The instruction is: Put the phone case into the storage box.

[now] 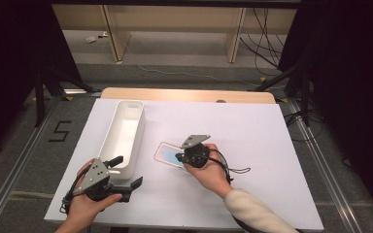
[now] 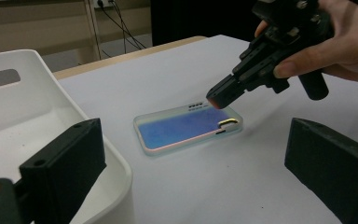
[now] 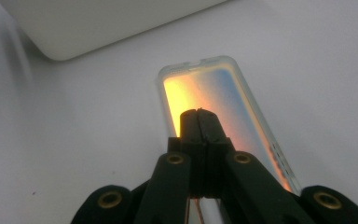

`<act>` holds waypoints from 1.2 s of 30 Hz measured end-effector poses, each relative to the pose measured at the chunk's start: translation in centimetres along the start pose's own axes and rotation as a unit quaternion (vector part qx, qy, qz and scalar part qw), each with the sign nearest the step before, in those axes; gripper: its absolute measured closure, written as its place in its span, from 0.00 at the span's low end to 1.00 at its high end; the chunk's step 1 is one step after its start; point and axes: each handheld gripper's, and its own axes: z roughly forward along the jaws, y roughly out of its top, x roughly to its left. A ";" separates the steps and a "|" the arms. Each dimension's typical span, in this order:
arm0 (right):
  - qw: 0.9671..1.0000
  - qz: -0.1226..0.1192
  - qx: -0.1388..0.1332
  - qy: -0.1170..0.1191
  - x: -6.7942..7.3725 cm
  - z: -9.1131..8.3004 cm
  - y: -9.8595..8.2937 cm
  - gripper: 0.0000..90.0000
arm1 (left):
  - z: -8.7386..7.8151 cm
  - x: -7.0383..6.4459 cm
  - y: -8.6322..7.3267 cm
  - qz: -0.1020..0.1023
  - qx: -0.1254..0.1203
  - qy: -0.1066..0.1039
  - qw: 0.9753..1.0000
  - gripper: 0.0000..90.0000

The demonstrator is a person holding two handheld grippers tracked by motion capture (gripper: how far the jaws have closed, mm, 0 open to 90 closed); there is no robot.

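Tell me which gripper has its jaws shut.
The right gripper: jaws pressed together, tip over the phone case. The left gripper, beside the white bin, has its jaws spread wide.

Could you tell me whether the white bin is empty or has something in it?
Empty: the white bin shows a bare white interior in the high view.

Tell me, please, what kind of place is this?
Probably a lab set up for recording handling tasks: a white-covered table ringed by black curtains, loose cables on the floor, and a number 5 taped beside the table.
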 end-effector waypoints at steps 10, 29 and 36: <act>0.999 0.014 0.035 0.013 0.1 4.0 1.6 1.00 | -0.1 0.0 0.0 -0.001 0.000 -0.002 1.000 0.05; 0.997 0.019 0.065 0.024 0.9 6.9 2.7 1.00 | -0.1 0.0 0.0 -0.001 0.000 -0.005 1.000 0.05; 0.996 0.002 0.080 0.038 1.3 6.7 2.7 1.00 | -0.1 0.0 -0.1 -0.001 -0.001 -0.006 1.000 0.05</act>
